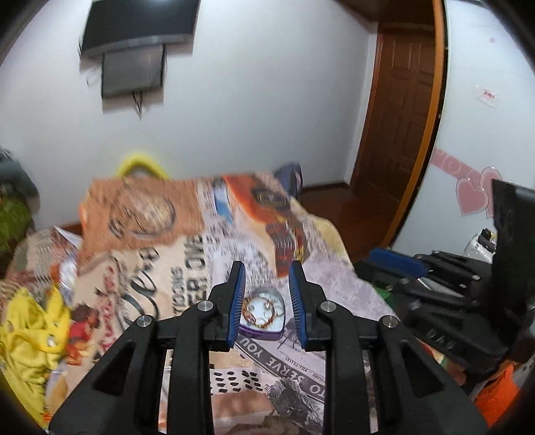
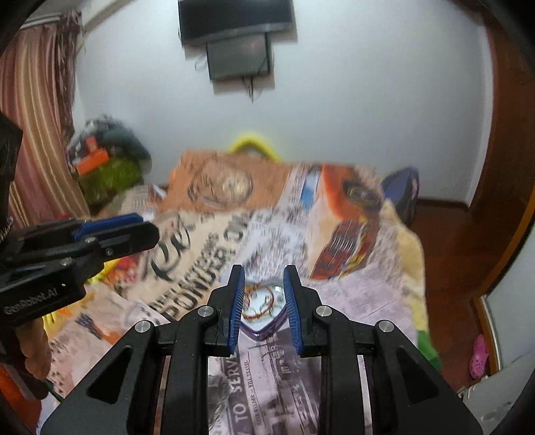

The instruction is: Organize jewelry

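A small heart-shaped tin [image 1: 264, 318] with a purple wall lies open on the printed bedspread [image 1: 187, 254]. Thin gold and beaded bracelets [image 1: 259, 313] lie inside it. My left gripper [image 1: 267, 277] is open and empty, its blue pads held above the tin. In the right wrist view the same tin [image 2: 264, 308] with the bracelets [image 2: 259, 304] sits between the open, empty fingers of my right gripper [image 2: 264, 277]. The left gripper [image 2: 110, 231] shows at the left of that view, and the right gripper [image 1: 394, 264] at the right of the left wrist view.
Yellow clothing [image 1: 30, 331] is heaped at the bed's left edge. A wooden door [image 1: 398, 110] and wooden floor [image 2: 444, 254] lie to the right of the bed. A TV [image 2: 234, 20] hangs on the white wall. A curtain [image 2: 36, 110] hangs at the left.
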A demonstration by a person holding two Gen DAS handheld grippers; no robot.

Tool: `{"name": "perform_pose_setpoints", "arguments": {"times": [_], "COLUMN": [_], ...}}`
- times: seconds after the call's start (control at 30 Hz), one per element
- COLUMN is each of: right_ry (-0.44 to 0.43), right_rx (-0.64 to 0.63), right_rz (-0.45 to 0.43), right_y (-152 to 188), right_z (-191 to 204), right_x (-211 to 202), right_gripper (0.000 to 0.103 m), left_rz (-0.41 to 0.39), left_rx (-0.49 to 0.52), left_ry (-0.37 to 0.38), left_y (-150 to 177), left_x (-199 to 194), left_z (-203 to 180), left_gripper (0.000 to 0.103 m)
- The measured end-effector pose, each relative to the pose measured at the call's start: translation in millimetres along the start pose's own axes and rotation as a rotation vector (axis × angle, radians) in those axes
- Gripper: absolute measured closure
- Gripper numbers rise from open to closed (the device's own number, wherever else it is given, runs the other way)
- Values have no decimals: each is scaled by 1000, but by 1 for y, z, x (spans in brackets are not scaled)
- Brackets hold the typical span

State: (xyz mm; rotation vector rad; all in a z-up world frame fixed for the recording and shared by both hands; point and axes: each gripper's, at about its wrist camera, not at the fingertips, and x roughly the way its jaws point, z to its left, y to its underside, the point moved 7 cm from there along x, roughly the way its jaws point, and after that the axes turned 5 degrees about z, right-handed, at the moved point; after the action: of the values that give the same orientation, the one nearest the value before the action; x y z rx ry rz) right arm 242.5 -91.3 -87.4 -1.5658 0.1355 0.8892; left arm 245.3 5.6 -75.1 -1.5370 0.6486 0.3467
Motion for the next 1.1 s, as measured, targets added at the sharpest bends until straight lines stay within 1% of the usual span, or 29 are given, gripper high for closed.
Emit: {"name": "perform_pose_setpoints", "arguments": {"times": [0.07, 0.1, 0.13, 0.2, 0.23, 0.33, 0.37, 0.4, 0.43, 0.47, 0.5, 0.53, 0.57, 0.6, 0.67, 0.73, 0.77, 0.8, 0.87, 0.9, 1.0, 1.1], "right_ry": [16, 23, 31, 37, 40, 53, 59, 67, 72, 82, 93, 106, 120, 142, 185, 221, 228, 234, 244, 252, 275, 270], "right_rx": [-8, -9, -12, -18, -21, -19, -17, -14, -13, -11, -9, -6, -4, -6, -21, -28, -26, -20, -8, -5, -4, -3], "right_rz": [-61, -90, -138, -199, -245, -348, -370, -401, -418, -441, -456, -474, -487, -503, -518, -527, -531, -538, -550, -555, -543, -529], "right_y": [-6, -8, -11, -13, -14, -14, -14, -13, -12, -10, -8, -6, -5, -3, 0, 2, 2, 3, 4, 7, 6, 9], "right_z": [4, 6, 10, 15, 19, 27, 29, 32, 33, 36, 38, 40, 40, 43, 46, 49, 49, 49, 50, 49, 48, 48], "right_x": [-29, -40, -61, -87, -106, -145, -152, -165, -171, -180, -185, -190, -191, -194, -196, -196, -198, -199, -200, -205, -205, -205], "right_gripper": [82, 82, 82, 82, 82, 82, 82, 81, 81, 79, 72, 67, 57, 50, 43, 32, 20, 10, 2, 0, 0, 0], "left_rz": [-67, -93, -125, -196, -234, -316, -345, -372, -405, -430, -457, -478, -493, -508, -522, -525, -527, -527, -520, -512, -500, -497], "left_rx": [11, 15, 19, 33, 39, 55, 60, 62, 61, 58, 52, 41, 32, 24, 22, 22, 23, 24, 25, 25, 21, 14], "left_ry": [-19, -24, -33, -59, -70, -90, -105, -120, -137, -150, -165, -175, -182, -194, -210, -226, -230, -233, -232, -232, -234, -234], "left_y": [-4, -5, -6, -6, -5, -1, 2, 4, 8, 10, 14, 17, 19, 21, 24, 26, 27, 29, 34, 34, 39, 39], "left_x": [-32, -42, -56, -85, -100, -133, -144, -152, -162, -168, -177, -183, -188, -192, -197, -199, -200, -200, -206, -205, -205, -206], "left_z": [-8, -11, -15, -23, -28, -39, -42, -44, -46, -47, -48, -47, -47, -46, -45, -43, -43, -43, -47, -46, -45, -44], "left_gripper": [67, 65, 63, 63, 63, 57, 52, 50, 44, 37, 32, 21, 12, 9, 4, 1, 1, 1, 1, 1, 1, 1]}}
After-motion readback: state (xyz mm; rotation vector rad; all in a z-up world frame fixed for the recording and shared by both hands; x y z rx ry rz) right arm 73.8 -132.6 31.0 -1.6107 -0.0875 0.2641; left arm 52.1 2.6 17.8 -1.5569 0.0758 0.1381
